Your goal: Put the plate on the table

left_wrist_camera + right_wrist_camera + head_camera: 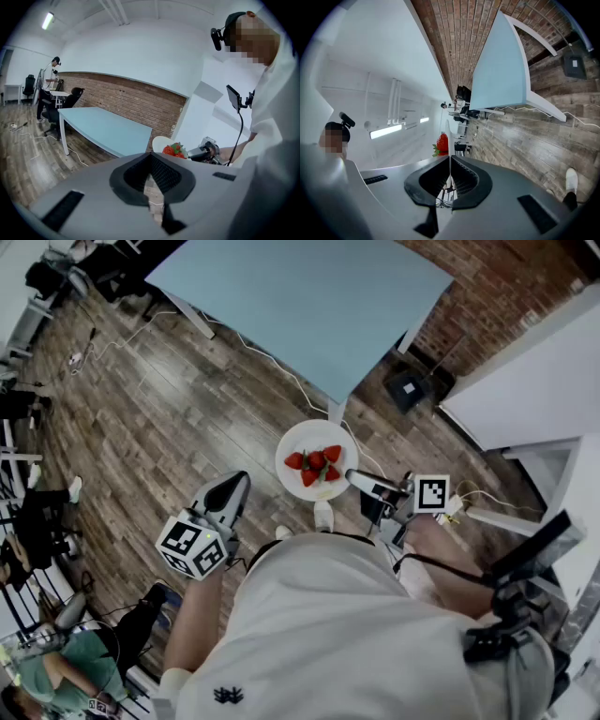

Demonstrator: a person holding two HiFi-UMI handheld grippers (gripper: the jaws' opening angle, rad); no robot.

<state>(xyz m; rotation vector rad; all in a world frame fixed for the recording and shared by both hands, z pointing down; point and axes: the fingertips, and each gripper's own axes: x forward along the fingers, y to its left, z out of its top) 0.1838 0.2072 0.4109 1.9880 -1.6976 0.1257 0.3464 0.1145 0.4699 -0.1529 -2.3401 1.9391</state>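
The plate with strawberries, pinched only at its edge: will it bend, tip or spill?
The plate is probably stiff: it looks flat though the right gripper clamps only one edge. It may tip easily, with its weight hanging beyond the jaws. The strawberries lie loose, so they could roll off.

Legible text, numbers, brands: none; entries limited to black-and-white square code markers on the left gripper's cube [195, 545] and the right gripper's cube [431, 493], and a small dark emblem [228, 696] on the white shirt [328, 615], too small to read.
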